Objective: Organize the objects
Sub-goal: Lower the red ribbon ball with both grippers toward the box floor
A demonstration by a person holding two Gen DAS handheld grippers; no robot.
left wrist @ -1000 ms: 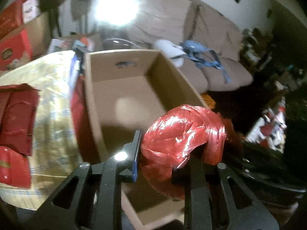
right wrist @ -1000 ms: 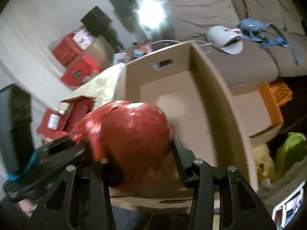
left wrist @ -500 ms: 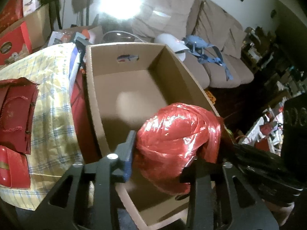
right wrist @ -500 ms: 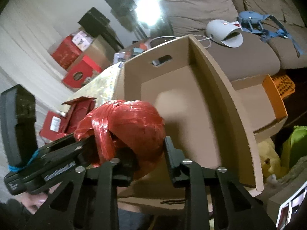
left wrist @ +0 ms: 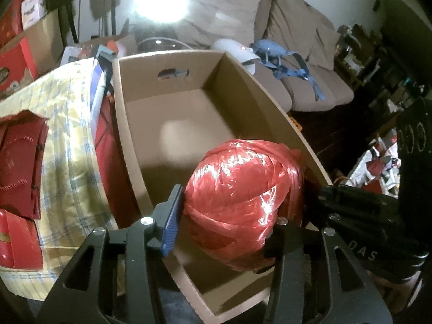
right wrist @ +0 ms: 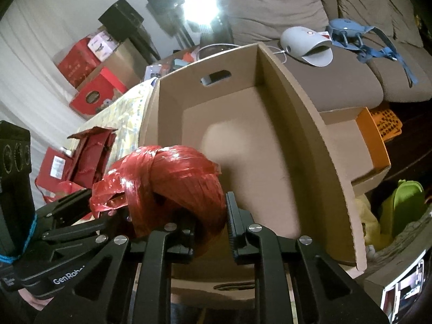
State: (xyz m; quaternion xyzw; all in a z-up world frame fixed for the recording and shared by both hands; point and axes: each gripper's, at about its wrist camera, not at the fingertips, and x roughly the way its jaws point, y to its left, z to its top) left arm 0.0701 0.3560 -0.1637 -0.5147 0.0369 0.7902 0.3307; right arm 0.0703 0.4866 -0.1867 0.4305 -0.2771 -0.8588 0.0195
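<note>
A red ball of shiny plastic twine hangs over the near end of an open, empty cardboard box, between both grippers. My left gripper has the ball between its fingers and its jaws are opening; the blue pad stands at the ball's left edge. My right gripper comes in from the ball's other side, its jaws closing, with both fingers pressed into the red ball. In the right wrist view the left gripper reaches in from the left over the box.
Left of the box, a yellow checked cloth carries red gift bags. A beige sofa behind holds a white object and blue straps. An orange-edged carton and a green item sit to the right.
The left fingers have spread apart around the red ball while the right fingers have drawn together onto it. Both hands have stayed over the box's near end.
</note>
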